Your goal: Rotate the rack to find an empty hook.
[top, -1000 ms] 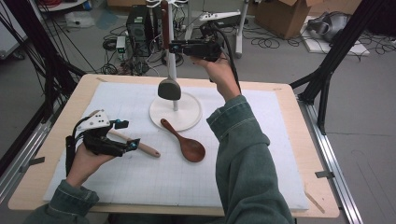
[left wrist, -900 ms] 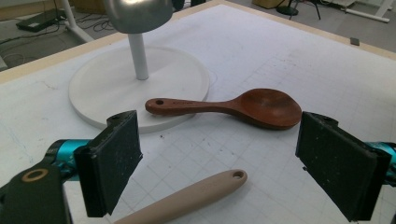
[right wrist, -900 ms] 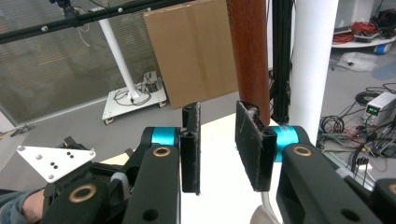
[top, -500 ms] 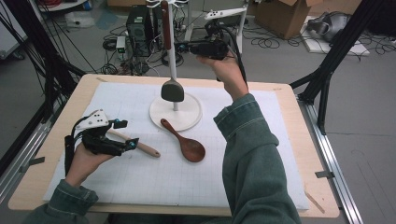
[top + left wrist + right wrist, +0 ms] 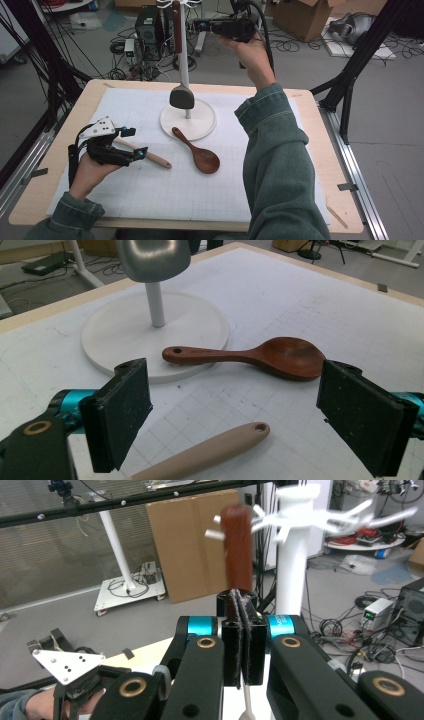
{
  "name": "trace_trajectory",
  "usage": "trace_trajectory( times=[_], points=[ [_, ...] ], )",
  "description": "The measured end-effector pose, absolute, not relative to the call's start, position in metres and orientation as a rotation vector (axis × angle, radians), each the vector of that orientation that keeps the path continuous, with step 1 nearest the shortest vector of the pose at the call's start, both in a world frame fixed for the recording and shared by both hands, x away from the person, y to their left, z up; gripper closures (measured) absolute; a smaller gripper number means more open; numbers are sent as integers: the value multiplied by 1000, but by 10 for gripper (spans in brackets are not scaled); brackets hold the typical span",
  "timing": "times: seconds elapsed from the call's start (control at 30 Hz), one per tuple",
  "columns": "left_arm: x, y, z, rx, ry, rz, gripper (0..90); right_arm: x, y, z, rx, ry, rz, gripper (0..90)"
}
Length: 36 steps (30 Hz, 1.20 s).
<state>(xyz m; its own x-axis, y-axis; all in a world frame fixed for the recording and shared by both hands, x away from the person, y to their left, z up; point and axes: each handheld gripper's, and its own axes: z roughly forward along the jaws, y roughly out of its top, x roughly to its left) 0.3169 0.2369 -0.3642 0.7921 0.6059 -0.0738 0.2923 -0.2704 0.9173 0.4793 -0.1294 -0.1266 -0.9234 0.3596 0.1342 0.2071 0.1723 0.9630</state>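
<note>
Right gripper (image 5: 202, 24): clenched on brown handle of metal spatula (image 5: 236, 550), raised beside white rack post (image 5: 184, 60) | Handling: likely rigid, head-heavy (grip handle high) | Left gripper (image 5: 235, 415): released, jaws straddling pale wooden handle (image 5: 210, 452); wooden spoon (image 5: 196, 151) near.

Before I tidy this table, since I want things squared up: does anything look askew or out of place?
Mildly. The dark wooden spoon lies slantwise, its handle end resting up on the white stand base, not flat on the mat. A pale utensil handle lies loose by the left claw. No spill or damage shows.
</note>
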Motion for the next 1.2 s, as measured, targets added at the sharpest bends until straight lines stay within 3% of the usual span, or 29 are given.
trace_trajectory(
  times=[0.73,1.2],
  points=[
    [317,238,-364,1860,689,346,143,503,-139,-112,608,2217,1893,895],
    [316,239,-362,1860,683,353,143,495,-121,-106,559,2252,1876,896]
  ],
)
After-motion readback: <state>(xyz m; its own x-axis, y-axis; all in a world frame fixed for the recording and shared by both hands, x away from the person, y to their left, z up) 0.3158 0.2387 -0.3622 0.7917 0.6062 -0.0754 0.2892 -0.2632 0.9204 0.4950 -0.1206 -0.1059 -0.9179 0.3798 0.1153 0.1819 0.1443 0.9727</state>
